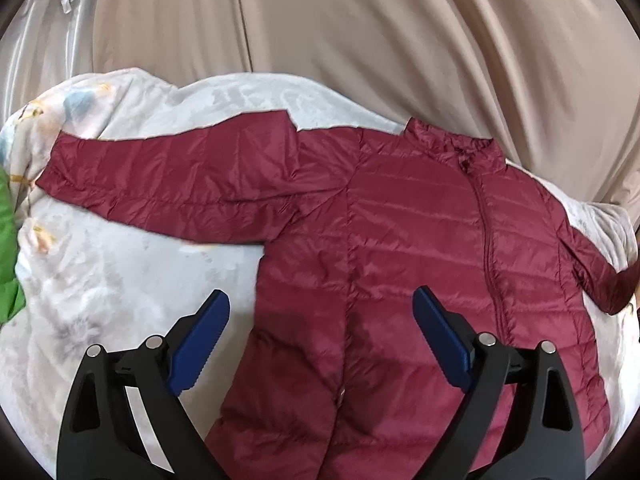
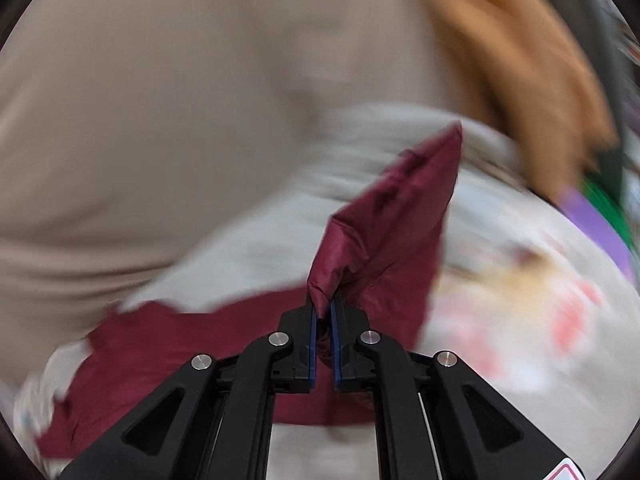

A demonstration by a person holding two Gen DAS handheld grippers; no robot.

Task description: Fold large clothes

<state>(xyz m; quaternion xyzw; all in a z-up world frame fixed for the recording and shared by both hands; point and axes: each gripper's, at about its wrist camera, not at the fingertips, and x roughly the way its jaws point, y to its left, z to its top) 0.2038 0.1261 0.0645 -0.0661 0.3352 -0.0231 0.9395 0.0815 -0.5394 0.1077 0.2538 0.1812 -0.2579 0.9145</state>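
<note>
A dark red quilted jacket [image 1: 420, 240] lies front-up and zipped on a pale floral blanket [image 1: 100, 272] that covers the bed, with its collar toward the far edge, beside the beige curtain [image 1: 360, 20], and its hem toward the near edge. Its body runs near-to-far, while one sleeve [image 1: 168, 176] stretches out flat toward the blanket's left edge, so the garment's long axis at present is this left-to-right span from cuff to cuff. The left gripper [image 1: 322, 344] hovers above the lower left part of the jacket's body with its blue fingers [image 1: 200, 344] spread wide and nothing between them; whether it touches the fabric cannot be told. The outstretched sleeve lies ahead and to the left of it, so the left hand seems the nearer one for bringing that sleeve in. The right gripper [image 2: 323, 344] is clamped nearly closed on a pinch of the jacket's red fabric, apparently the other sleeve [image 2: 392, 216], which rises from the jaws in a peaked fold above the blanket. The right wrist view is heavily blurred, so the exact part gripped is uncertain. I judge the first sleeve fold is in hand, with the carried sleeve needing to travel inward across the jacket's front.
</note>
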